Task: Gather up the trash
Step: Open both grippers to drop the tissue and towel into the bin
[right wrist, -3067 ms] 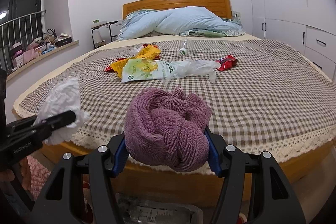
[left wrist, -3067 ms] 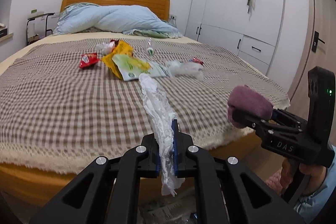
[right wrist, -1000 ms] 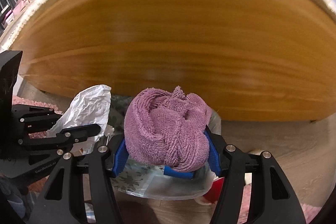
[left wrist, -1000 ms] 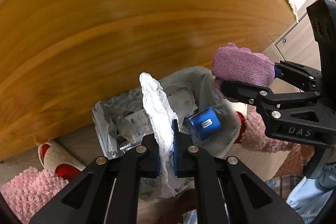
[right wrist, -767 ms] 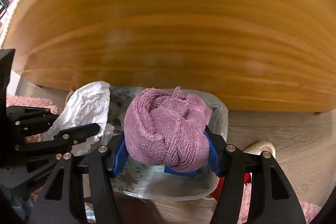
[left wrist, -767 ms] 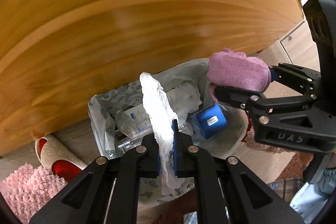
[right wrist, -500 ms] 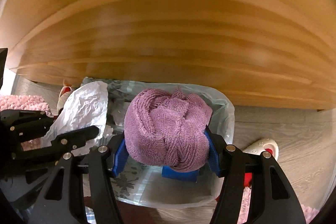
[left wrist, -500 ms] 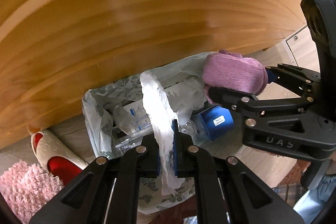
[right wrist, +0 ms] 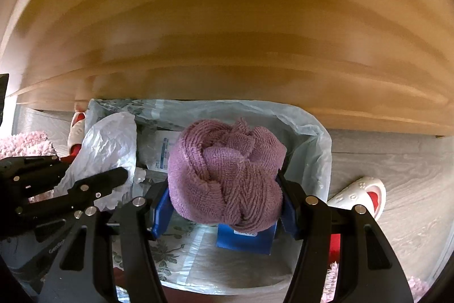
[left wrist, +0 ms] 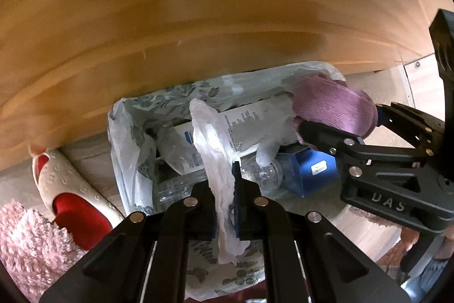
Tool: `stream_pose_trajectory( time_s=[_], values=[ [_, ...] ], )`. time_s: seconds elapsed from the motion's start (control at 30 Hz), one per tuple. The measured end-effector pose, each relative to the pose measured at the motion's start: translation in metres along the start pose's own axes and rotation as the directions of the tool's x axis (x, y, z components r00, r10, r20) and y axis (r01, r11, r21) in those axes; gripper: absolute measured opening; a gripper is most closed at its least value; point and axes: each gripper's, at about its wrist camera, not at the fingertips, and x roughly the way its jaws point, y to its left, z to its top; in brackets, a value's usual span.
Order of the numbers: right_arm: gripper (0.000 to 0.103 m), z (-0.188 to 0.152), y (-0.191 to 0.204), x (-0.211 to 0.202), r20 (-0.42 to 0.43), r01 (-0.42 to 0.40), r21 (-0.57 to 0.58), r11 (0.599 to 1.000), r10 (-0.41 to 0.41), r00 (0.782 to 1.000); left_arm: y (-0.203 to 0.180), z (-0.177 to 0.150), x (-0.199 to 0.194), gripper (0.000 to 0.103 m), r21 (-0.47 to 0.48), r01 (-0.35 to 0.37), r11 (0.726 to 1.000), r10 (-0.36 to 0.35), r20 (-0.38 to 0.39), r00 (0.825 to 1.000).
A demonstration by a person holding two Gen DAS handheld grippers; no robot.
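Observation:
My left gripper is shut on a crumpled white plastic wrapper, which hangs over the open trash bin lined with a flower-print bag. My right gripper is shut on a balled purple cloth, held just above the same bin. From the left wrist view the right gripper and its purple cloth sit at the bin's right side. The right wrist view shows the left gripper with the white wrapper at the bin's left side. Inside the bin lie a blue box, a clear bottle and white packaging.
The wooden bed frame rises right behind the bin. A white and red slipper and a pink fluffy rug lie left of the bin. Another slipper rests on the grey wood floor to the right.
Both grippers have sunk toward the bin and tilted further down; the bin now fills more of each view. The wrapper and the purple cloth stay gripped.

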Motion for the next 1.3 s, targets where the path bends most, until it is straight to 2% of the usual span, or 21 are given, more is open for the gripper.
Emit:
stream_pose_trajectory(
  time_s=[0.47, 0.57, 0.67, 0.7, 0.83, 1.03, 1.07, 1.23, 1.3],
  values=[
    [0.062, 0.008, -0.008, 0.016, -0.056, 0.022, 0.055, 0.998, -0.019, 0.998, 0.005, 0.005, 0.005, 0.008, -0.017, 0.011, 1.0, -0.011, -0.004, 1.0],
    [0.064, 0.008, -0.01, 0.016, -0.063, 0.024, 0.073, 0.997, -0.019, 0.998, 0.004, 0.005, 0.006, 0.018, -0.015, 0.0, 1.0, 0.0, -0.004, 1.0],
    [0.068, 0.007, -0.011, 0.016, -0.063, 0.019, 0.081, 0.997, -0.014, 0.998, 0.007, 0.005, 0.008, 0.042, -0.03, -0.005, 1.0, 0.004, -0.005, 1.0],
    [0.069, 0.007, -0.012, 0.017, -0.062, 0.021, 0.078, 0.997, -0.016, 0.998, 0.007, 0.006, 0.008, 0.046, -0.037, -0.003, 0.999, 0.003, -0.001, 1.0],
    [0.077, 0.008, -0.012, 0.014, -0.05, 0.046, 0.069, 0.997, -0.042, 0.998, 0.009, 0.006, 0.007, 0.06, -0.045, -0.007, 0.999, 0.007, 0.007, 1.0],
    [0.082, 0.009, -0.013, 0.01, -0.044, 0.067, 0.08, 0.995, -0.063, 0.997, 0.011, 0.005, 0.01, 0.07, -0.053, -0.014, 0.999, 0.014, -0.001, 1.0],
    [0.086, 0.009, -0.013, 0.01, -0.047, 0.072, 0.081, 0.994, -0.068, 0.997, 0.012, 0.005, 0.01, 0.07, -0.055, -0.018, 0.998, 0.018, -0.001, 1.0],
    [0.087, 0.008, -0.015, 0.011, -0.051, 0.088, 0.081, 0.993, -0.084, 0.995, 0.017, 0.003, 0.014, 0.077, -0.066, -0.032, 0.997, 0.031, -0.016, 0.999],
    [0.093, 0.008, -0.015, 0.011, -0.052, 0.095, 0.081, 0.992, -0.091, 0.995, 0.019, 0.002, 0.016, 0.081, -0.071, -0.044, 0.997, 0.043, -0.022, 0.999]
  ],
)
